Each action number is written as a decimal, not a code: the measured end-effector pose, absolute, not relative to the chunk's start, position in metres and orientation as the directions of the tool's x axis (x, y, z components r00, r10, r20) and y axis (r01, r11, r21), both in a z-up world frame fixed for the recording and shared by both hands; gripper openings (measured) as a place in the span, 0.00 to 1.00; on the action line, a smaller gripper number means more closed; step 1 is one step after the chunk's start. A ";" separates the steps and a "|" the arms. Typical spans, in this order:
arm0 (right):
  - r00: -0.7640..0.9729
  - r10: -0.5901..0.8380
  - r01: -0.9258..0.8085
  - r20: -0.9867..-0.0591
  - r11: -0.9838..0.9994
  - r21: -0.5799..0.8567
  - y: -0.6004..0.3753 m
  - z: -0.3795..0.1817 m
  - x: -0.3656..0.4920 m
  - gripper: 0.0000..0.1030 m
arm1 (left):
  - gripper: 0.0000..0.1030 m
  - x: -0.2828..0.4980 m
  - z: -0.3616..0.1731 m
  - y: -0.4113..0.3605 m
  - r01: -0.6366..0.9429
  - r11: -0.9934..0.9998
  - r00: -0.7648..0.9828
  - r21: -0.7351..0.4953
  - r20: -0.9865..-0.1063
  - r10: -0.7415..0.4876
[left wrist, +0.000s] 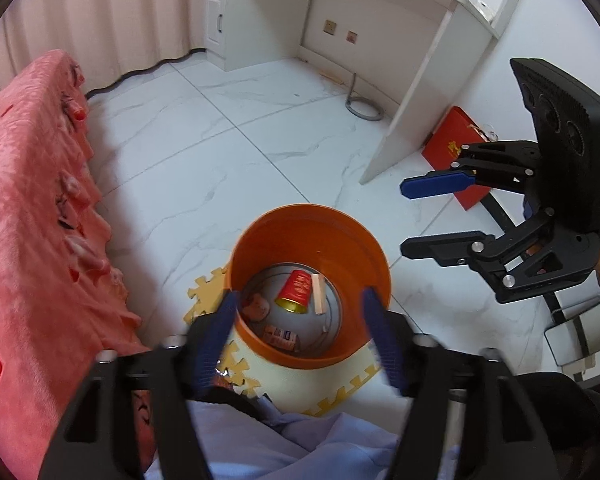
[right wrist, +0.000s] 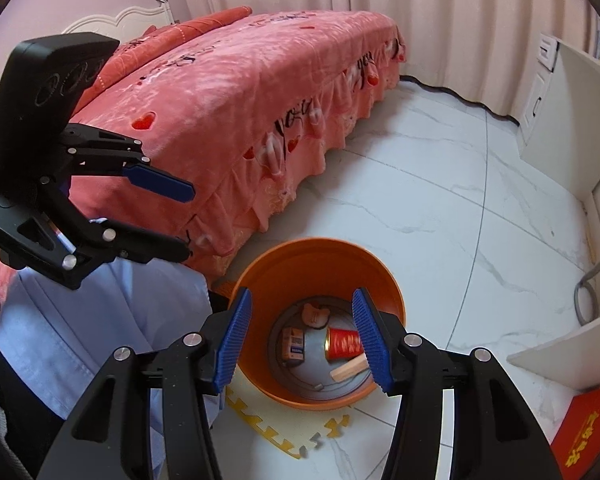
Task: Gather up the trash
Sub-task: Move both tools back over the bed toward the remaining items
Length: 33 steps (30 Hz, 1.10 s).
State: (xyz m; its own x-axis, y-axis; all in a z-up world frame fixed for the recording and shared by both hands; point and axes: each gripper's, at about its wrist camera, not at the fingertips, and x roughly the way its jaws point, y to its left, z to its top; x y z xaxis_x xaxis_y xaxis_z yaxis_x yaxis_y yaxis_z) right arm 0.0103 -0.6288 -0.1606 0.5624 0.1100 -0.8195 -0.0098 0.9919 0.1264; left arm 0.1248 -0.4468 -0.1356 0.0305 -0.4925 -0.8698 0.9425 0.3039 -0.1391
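— Why are both claws hanging over that orange bin [left wrist: 374, 258]?

— Looks like a drop point. The left claw [left wrist: 300, 340] and the right claw [right wrist: 308, 344] both tilt down at its mouth, each spread apart with nothing between the pads. I'd judge whatever they carried is already inside.

— What's in there?

— 4 bits of trash on the bottom: a red paper cup [left wrist: 296, 292] on its side, a wooden block [left wrist: 319, 294] just beside it, a small carton [right wrist: 294, 342], and a pinkish lump [right wrist: 315, 312] I can't identify.

— Why is the bin parked there?

— It stands on the floor on a yellow foam puzzle mat [left wrist: 204, 292], near the pink bed [right wrist: 240, 92], just in front of the person's knees; the blue garment [right wrist: 100, 320] is in their lap. My guess is it's there so both hands reach it without stretching.

— Anything left to collect?

— A red gift bag [left wrist: 452, 148] leans by the white desk leg [left wrist: 416, 100], but whether that counts as trash I can't tell. The tiled floor [right wrist: 420, 200] shows little else.
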 end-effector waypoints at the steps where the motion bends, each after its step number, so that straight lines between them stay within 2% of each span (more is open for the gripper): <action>1: 0.568 0.115 -0.016 -0.815 0.992 0.129 -0.624 -0.155 0.011 0.52 | 0.70 0.126 -0.134 -0.442 0.940 0.310 0.034 -0.141 -0.867 -0.497; 3: 0.573 0.128 -0.031 -0.809 0.990 0.135 -0.617 -0.148 0.013 0.52 | 0.70 0.127 -0.128 -0.431 0.933 0.329 0.046 -0.144 -0.861 -0.506; 6: 0.586 0.150 -0.067 -0.796 0.988 0.138 -0.598 -0.134 0.020 0.60 | 0.83 0.129 -0.117 -0.408 0.918 0.379 0.102 -0.112 -0.860 -0.500; 12: 0.597 0.225 -0.156 -0.770 0.974 0.164 -0.553 -0.109 0.038 0.66 | 0.88 0.131 -0.095 -0.354 0.874 0.478 0.188 -0.088 -0.846 -0.500; 22: 0.589 0.344 -0.355 -0.731 0.923 0.148 -0.445 -0.071 0.082 0.69 | 0.88 0.135 -0.062 -0.215 0.712 0.700 0.379 -0.055 -0.809 -0.450; 33: 0.506 0.466 -0.557 -0.725 0.819 0.138 -0.307 -0.055 0.137 0.69 | 0.88 0.132 -0.046 -0.054 0.451 0.891 0.518 -0.051 -0.798 -0.308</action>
